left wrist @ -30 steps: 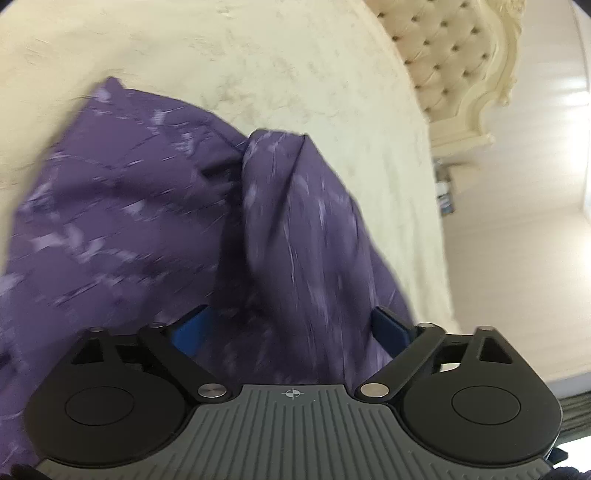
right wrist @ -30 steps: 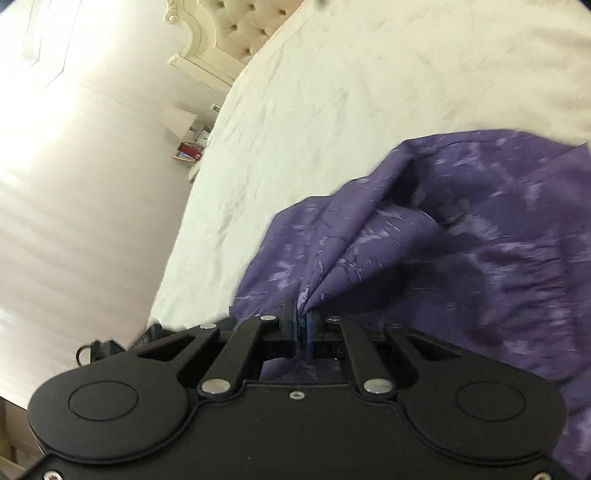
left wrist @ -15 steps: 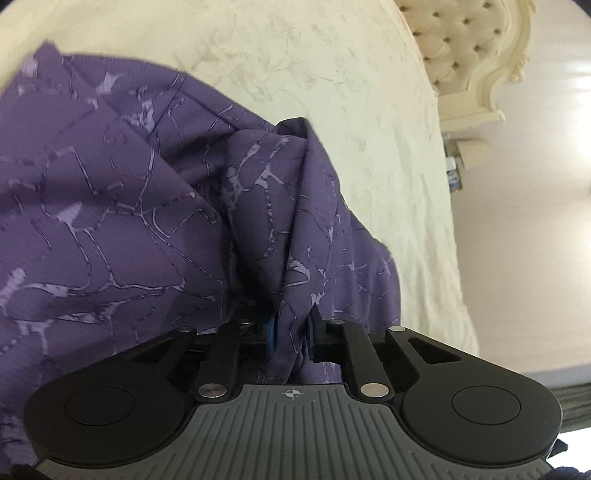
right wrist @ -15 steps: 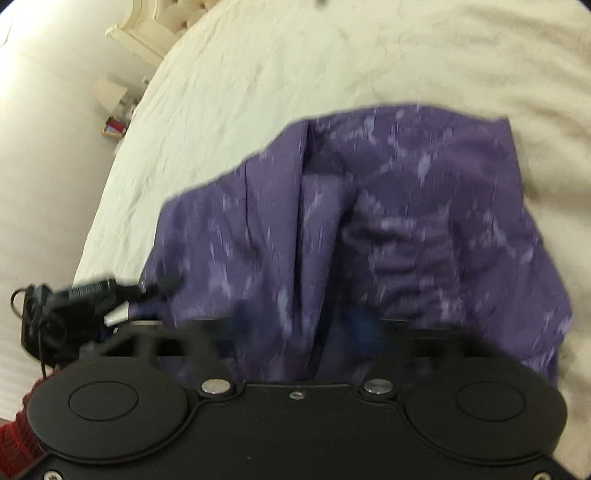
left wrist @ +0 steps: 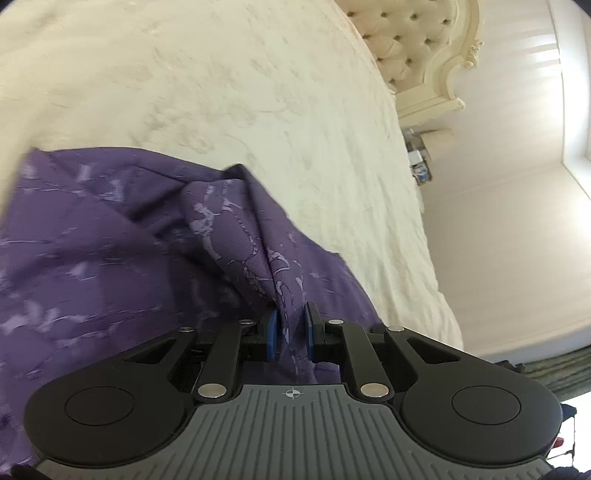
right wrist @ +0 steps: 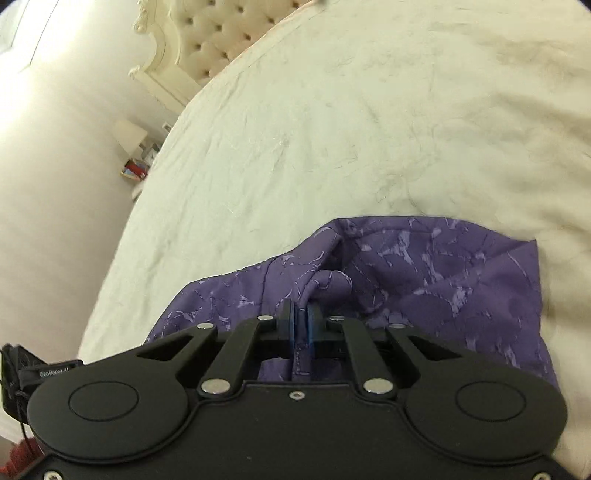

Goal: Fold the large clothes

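Purple garment (left wrist: 110, 258) lies bunched on cream bedspread (left wrist: 258, 92), at the near edge of the bed, right under both grippers.

Nearest: left gripper (left wrist: 290, 334) w/ blue pads (left wrist: 272, 334) clenched on a raised ridge of the cloth; a small gap shows btwn pads but fabric fills it. Ridge runs straight away from the fingertips, up and slightly left in left wrist view.

Right gripper (right wrist: 301, 326), jaws just closed again, pinches a thinner fold of same garment (right wrist: 424, 280); pads nearly touching w/ cloth btwn.

Both pinch pts sit on the near hem side, so bulk of cloth spreads away from fingers twd middle of bed. Garment's long axis appears to run across, side to side btwn the 2 grippers, tho blur on left wrist view makes far edge hard to read. Neither hand is clearly nearer; both at cloth.

Judgement: next move likely lift and carry the near edge fwd over the far part.

Far: tufted headboard (left wrist: 413, 33), small bedside table (right wrist: 129, 136) w/ clutter, pale wall.
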`<state>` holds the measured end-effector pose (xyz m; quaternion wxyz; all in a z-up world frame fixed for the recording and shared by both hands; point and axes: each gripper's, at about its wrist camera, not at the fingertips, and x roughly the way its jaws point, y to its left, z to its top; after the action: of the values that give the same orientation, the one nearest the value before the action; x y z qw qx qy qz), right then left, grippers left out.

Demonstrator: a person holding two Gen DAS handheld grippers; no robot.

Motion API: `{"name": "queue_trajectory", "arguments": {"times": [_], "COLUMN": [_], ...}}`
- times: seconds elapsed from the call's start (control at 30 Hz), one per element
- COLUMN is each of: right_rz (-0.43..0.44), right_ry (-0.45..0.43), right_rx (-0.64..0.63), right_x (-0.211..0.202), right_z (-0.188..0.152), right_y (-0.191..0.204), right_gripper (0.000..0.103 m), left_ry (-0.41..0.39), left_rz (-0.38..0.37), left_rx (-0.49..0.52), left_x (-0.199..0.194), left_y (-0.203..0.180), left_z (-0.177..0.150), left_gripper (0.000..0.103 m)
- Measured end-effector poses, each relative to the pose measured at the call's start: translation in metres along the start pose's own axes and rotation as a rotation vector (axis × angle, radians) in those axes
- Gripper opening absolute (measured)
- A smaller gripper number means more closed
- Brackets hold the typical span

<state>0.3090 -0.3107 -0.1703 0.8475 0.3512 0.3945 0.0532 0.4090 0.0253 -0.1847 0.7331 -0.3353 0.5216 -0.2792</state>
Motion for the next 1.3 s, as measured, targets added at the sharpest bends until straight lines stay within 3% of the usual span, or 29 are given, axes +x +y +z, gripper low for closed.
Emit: {"name": "queue_trajectory", "arguments": {"times": [0.13, 0.17, 0.2, 0.27, 0.4, 0.43, 0.57, 0.7, 0.8, 0.87, 0.93, 1.0, 1.03, 1.13, 1.27, 1.3], "right_rz": [-0.135, -0.173, -0.207, -0.221, -0.24, -0.228, -0.182, -0.163, -0.293, -0.37, -0.352, -0.359, -0.364, -0.35, -0.343, -0.345], "right_ry": [0.072, 0.108, 0.132, 0.131, 0.073, 0.044, -0.013, 0.069, 0.171, 0.21, 0.197, 0.194, 0.187, 0.159, 0.09, 0.076], "right_rx": [0.014, 0.008, -0.001, -0.031, -0.11, -0.134, -0.296, -0.461, -0.532, -0.521, -0.48, -0.482, -0.484, -0.442, -0.41, -0.407], "right_x": [0.025, 0.035, 0.044, 0.049, 0.03, 0.021, -0.002, 0.012, 0.04, 0.055, 0.054, 0.051, 0.047, 0.022, -0.017, -0.027], "right_z": [-0.022, -0.028, -0.033, -0.036, -0.037, -0.039, -0.055, -0.084, -0.105, -0.11, -0.109, -0.108, -0.107, -0.113, -0.125, -0.129], "right_y": [-0.025, -0.032, -0.036, -0.036, -0.012, -0.005, 0.036, 0.063, 0.054, 0.036, 0.027, 0.03, 0.031, 0.04, 0.051, 0.053], "right_gripper": [0.022, 0.021, 0.014, 0.015, 0.046, 0.048, 0.051, 0.057, 0.057, 0.059, 0.059, 0.064, 0.066, 0.08, 0.1, 0.102], "left_ry": [0.033, 0.049, 0.057, 0.037, -0.017, -0.035, -0.063, -0.009, 0.026, 0.046, 0.044, 0.045, 0.04, 0.019, 0.007, 0.005], "left_rz": [0.178, 0.215, 0.247, 0.243, 0.252, 0.256, 0.241, 0.272, 0.423, 0.429, 0.439, 0.448, 0.443, 0.429, 0.399, 0.393], "left_rx": [-0.006, -0.006, -0.008, -0.017, 0.051, 0.093, 0.225, 0.288, 0.363, 0.418, 0.458, 0.485, 0.489, 0.46, 0.429, 0.428], "left_x": [0.012, 0.016, 0.02, 0.02, 0.006, 0.001, -0.004, 0.009, 0.026, 0.032, 0.03, 0.026, 0.022, 0.004, -0.035, -0.044], "left_y": [0.032, 0.042, 0.051, 0.056, 0.027, 0.015, -0.017, -0.015, 0.001, 0.011, 0.008, 0.002, 0.0, -0.002, 0.001, 0.001], "left_z": [-0.015, -0.019, -0.023, -0.028, -0.038, -0.042, -0.066, -0.082, -0.09, -0.095, -0.099, -0.101, -0.102, -0.105, -0.116, -0.118], "left_gripper": [0.014, 0.015, 0.016, 0.017, 0.022, 0.023, 0.047, 0.056, 0.061, 0.062, 0.064, 0.079, 0.081, 0.084, 0.103, 0.103]}}
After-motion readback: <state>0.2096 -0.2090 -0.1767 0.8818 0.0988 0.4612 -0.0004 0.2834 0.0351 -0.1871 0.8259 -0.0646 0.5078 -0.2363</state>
